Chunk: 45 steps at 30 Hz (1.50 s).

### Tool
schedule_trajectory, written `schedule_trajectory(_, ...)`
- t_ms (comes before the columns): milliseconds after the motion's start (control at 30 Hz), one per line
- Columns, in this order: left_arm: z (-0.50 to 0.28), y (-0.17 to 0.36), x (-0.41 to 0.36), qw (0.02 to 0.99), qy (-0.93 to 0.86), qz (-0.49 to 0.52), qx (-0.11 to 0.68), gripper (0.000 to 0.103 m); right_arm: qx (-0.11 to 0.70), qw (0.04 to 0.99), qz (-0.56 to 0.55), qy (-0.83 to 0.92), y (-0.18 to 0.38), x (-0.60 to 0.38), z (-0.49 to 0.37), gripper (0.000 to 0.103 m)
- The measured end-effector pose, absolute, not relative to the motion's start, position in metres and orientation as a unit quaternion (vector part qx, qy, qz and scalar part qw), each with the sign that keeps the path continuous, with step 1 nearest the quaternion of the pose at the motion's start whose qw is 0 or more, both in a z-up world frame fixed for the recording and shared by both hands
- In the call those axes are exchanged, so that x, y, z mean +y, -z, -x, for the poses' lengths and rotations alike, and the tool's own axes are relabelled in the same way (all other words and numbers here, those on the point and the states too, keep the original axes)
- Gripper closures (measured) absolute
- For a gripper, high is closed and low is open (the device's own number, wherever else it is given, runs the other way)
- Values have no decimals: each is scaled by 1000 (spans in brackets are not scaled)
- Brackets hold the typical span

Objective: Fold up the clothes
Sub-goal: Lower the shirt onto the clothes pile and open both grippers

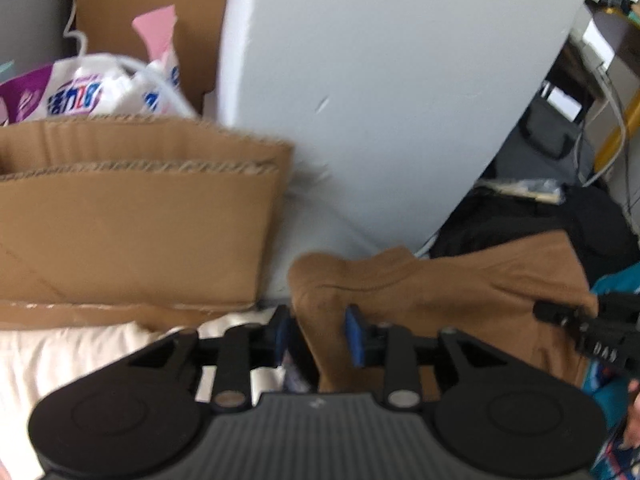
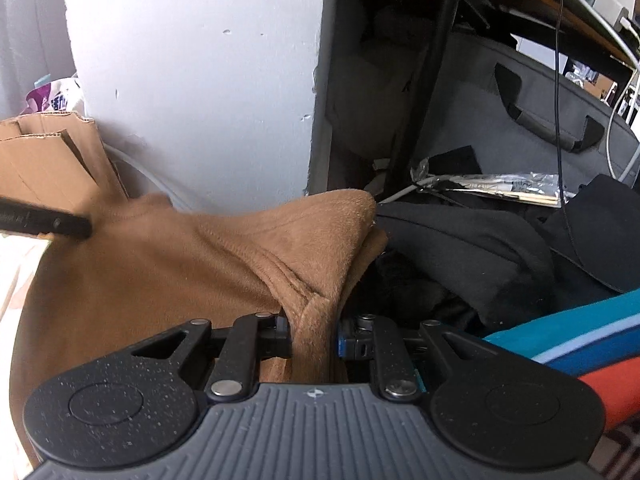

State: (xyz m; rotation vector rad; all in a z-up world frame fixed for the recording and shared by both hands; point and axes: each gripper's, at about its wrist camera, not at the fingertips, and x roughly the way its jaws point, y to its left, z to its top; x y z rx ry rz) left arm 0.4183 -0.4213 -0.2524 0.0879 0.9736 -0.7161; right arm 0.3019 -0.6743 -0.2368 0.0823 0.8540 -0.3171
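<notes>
Brown garment (image 2: 168, 272) stretched up between both grippers, left gripper (image 1: 320, 334) pinching a bunched edge of it, right gripper (image 2: 314, 338) clamped on another fold, cream bedding (image 1: 80, 360) underneath, cardboard box (image 1: 132, 216) just behind, white foam panel (image 1: 380, 80) furthest back

The soft, fuzzy brown cloth garment (image 2: 168, 264) looks matt; beside it, the rough brown cardboard box (image 1: 132, 216) has ragged edges

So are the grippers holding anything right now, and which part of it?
Both hold the brown garment. The left gripper pinches a bunched fold at one end; the right gripper pinches a seamed edge at the other end.
</notes>
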Motion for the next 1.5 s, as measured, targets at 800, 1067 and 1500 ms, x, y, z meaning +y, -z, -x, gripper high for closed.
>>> schedule_trajectory(800,-392,263,-398,804,337,21,489,73,420,891,-51,167,253,-687,-293,82)
schedule_trajectory(1067,-390,266,-400,807,333,14,488,72,429,883,-80,171,272,-704,-318,83)
schedule_trajectory(1500,-383,266,-394,808,339,20,481,72,410,895,-63,164,255,-702,-330,83)
